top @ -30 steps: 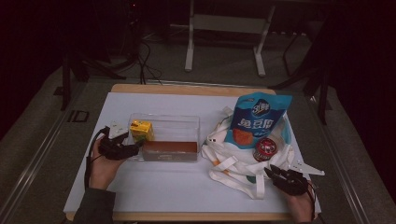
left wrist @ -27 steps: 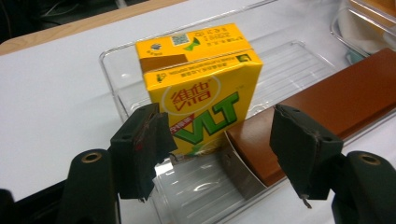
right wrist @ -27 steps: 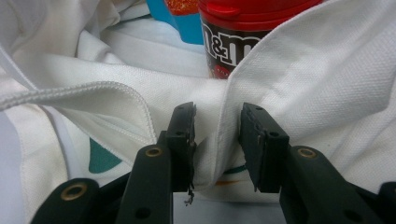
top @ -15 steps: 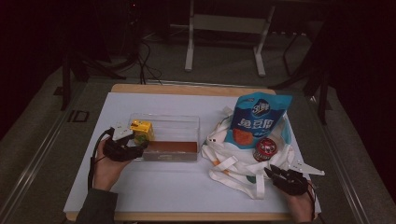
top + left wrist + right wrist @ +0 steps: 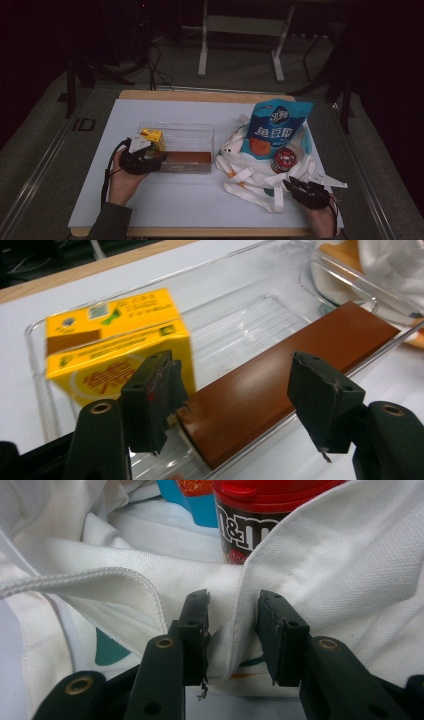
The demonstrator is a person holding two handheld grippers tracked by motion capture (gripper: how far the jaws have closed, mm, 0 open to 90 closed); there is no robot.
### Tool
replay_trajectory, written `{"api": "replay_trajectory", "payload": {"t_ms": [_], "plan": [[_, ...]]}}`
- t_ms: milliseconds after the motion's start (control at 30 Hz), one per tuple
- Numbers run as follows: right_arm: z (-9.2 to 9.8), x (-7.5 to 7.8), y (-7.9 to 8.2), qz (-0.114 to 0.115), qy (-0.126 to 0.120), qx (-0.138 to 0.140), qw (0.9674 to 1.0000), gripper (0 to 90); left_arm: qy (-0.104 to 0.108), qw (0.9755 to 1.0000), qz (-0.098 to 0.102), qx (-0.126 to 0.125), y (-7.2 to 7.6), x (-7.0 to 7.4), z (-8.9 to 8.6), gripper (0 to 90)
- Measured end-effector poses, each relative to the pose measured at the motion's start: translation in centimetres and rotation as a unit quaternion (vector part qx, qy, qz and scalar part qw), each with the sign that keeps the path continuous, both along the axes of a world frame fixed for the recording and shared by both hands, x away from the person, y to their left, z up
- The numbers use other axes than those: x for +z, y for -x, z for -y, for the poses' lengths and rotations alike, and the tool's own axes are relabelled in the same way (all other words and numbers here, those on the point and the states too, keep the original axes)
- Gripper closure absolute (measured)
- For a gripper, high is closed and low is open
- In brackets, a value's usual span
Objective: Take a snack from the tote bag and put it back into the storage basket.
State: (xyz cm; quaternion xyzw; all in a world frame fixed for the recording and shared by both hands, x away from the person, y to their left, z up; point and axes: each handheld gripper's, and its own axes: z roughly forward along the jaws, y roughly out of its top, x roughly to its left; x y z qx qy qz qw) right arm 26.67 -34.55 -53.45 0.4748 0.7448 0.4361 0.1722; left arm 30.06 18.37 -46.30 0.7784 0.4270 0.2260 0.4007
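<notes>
- Left gripper (image 5: 235, 405), fingers spread, straddles the brown block (image 5: 285, 385) in the clear tray (image 5: 200, 131); closing off-centre could nudge the yellow carton (image 5: 117, 347).
- Right gripper (image 5: 232, 630) pinches the white bag (image 5: 350, 575); a tug could topple the red-lidded jar (image 5: 260, 515).

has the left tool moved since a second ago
Yes. In the high view the left tool has slid toward the near edge of the table, from beside the yellow carton to the near left corner of the clear tray.
</notes>
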Motion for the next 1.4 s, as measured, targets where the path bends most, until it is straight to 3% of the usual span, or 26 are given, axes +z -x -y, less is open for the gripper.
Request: {"api": "replay_trajectory", "payload": {"t_ms": [367,833,1067,1200,1400], "plan": [[0.0,0.0,0.0,0.000,0.000,0.000,1.0000,65.3,-0.004,0.9995,0.015,-0.027,-0.2,0.0,2.3,35.2],[0.0,0.0,0.0,-0.001,0.001,-0.001,1.0000,65.3,0.016,0.9981,0.016,-0.058,-0.1,-0.3,3.4,35.0],[-0.1,0.1,0.0,0.000,0.006,-0.001,1.0000,65.4,0.015,0.9971,0.016,-0.073,0.0,-0.6,4.0,35.0],[0.1,0.1,-0.1,-0.006,-0.004,-0.003,1.0000,65.4,0.022,0.9964,0.016,-0.080,0.1,-0.7,4.3,35.0],[-0.3,0.7,0.0,-0.008,0.015,-0.009,0.9998,65.8,0.032,0.9951,0.017,-0.092,0.2,-0.7,4.6,35.0]]}}
